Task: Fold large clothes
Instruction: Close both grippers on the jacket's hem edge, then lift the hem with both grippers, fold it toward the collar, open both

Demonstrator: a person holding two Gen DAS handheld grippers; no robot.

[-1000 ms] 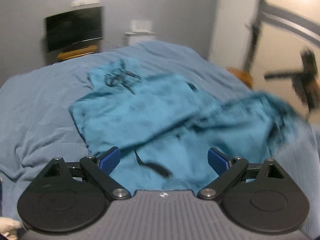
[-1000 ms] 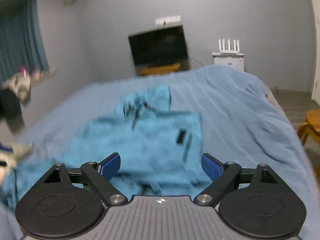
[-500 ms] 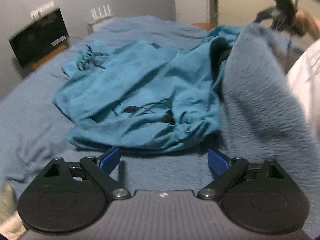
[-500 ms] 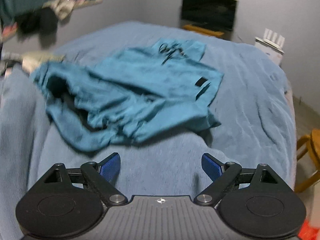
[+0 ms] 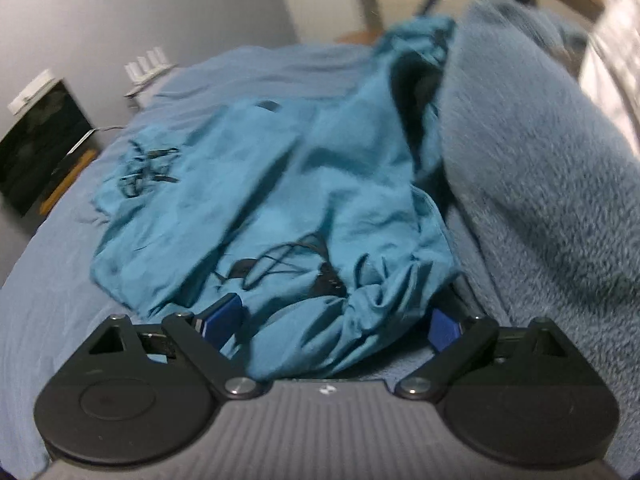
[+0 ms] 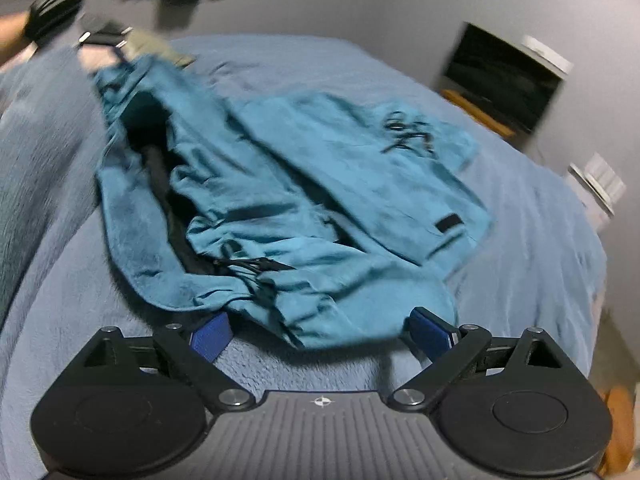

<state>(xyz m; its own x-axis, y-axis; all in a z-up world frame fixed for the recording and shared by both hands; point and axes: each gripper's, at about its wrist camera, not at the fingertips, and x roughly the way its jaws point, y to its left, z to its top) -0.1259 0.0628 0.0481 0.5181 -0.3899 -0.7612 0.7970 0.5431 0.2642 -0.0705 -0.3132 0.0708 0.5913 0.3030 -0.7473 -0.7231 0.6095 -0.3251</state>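
A large teal jacket (image 5: 280, 184) lies crumpled on a blue blanket-covered bed (image 5: 52, 280). It has black drawcords and a bunched hem. In the left wrist view my left gripper (image 5: 332, 320) is open, and the gathered hem lies between its blue pads. In the right wrist view the jacket (image 6: 304, 200) lies spread ahead. My right gripper (image 6: 320, 334) is open with the hem's near edge between its blue pads. The left gripper (image 6: 100, 38) shows blurred at the jacket's far left end.
A raised fold of blue fleece blanket (image 5: 552, 184) bulges at the right of the left view. A black TV (image 6: 504, 76) on a wooden stand and a white router (image 6: 596, 180) stand by the grey wall. A wooden stool (image 6: 616, 412) sits at the bed's right.
Both grippers have dropped low and moved in to the jacket's near hem, which now sits between each pair of open pads. The jacket is more bunched at the near side.
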